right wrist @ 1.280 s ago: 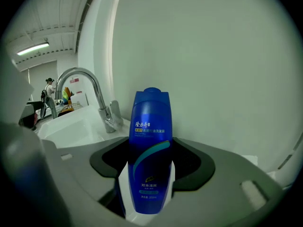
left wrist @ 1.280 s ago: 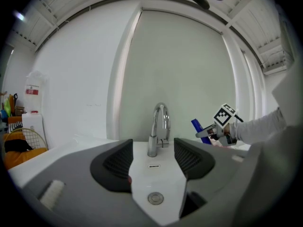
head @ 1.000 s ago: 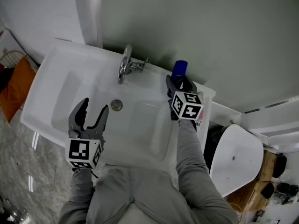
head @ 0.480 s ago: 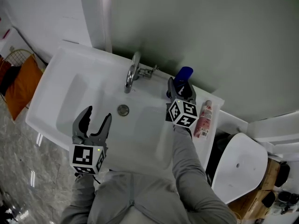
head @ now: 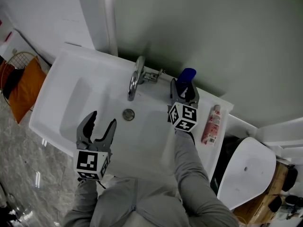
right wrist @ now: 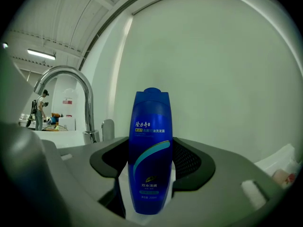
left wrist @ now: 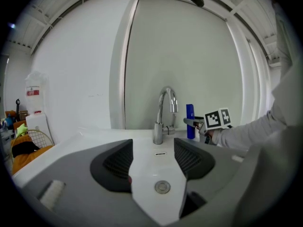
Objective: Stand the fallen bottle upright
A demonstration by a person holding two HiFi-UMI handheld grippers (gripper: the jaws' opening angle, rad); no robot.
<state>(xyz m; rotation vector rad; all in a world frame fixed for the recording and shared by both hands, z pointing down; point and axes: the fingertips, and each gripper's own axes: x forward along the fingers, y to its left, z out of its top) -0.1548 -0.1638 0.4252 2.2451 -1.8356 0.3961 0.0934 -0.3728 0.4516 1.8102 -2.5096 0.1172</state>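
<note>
The right gripper (head: 183, 87) is gripping the blue bottle (right wrist: 150, 150), with its jaw pads seeming to be pressing on both flanks. The bottle is standing upright between the jaws, cap up, its base resting on the white tabletop (head: 203, 103) directly beneath the gripper. A pink bottle (head: 211, 124) is lying flat just to this gripper's right. The left gripper (head: 102, 120) is hovering with its jaws spread wide and holding nothing; the sink (head: 71, 79) drain (left wrist: 162, 187) is showing between and beyond them, the faucet (left wrist: 163, 115) farther ahead.

The placing step appears to be finishing, with the blue bottle looking settled. The next move is probably calling for opening the jaws evenly and backing straight out, so that neither pad is dragging the tall, narrow bottle over.
</note>
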